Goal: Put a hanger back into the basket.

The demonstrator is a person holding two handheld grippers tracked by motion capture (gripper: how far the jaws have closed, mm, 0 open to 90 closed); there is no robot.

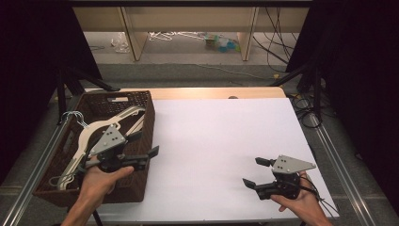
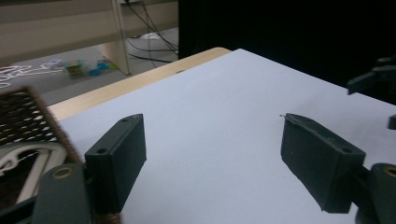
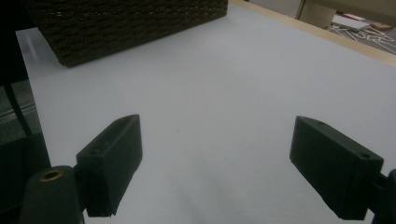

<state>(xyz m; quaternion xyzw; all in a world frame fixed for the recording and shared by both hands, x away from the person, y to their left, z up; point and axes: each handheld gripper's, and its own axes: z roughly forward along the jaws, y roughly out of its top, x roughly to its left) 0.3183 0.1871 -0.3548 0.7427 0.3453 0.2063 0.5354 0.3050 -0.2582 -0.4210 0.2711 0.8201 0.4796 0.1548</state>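
Holding pale hangers, the woven basket sits beside and partly beneath your left gripper, whose jaws stand spread with nothing between them. Your hand hides the basket's near corner. Your right gripper rests low over the white counter, jaws spread wide, well apart from the basket.

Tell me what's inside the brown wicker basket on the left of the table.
The wicker basket holds cream-coloured clothes hangers with metal hooks, lying in a loose pile. The left gripper and hand hover over its near right part, hiding whatever lies beneath; the exact hanger count is unclear.
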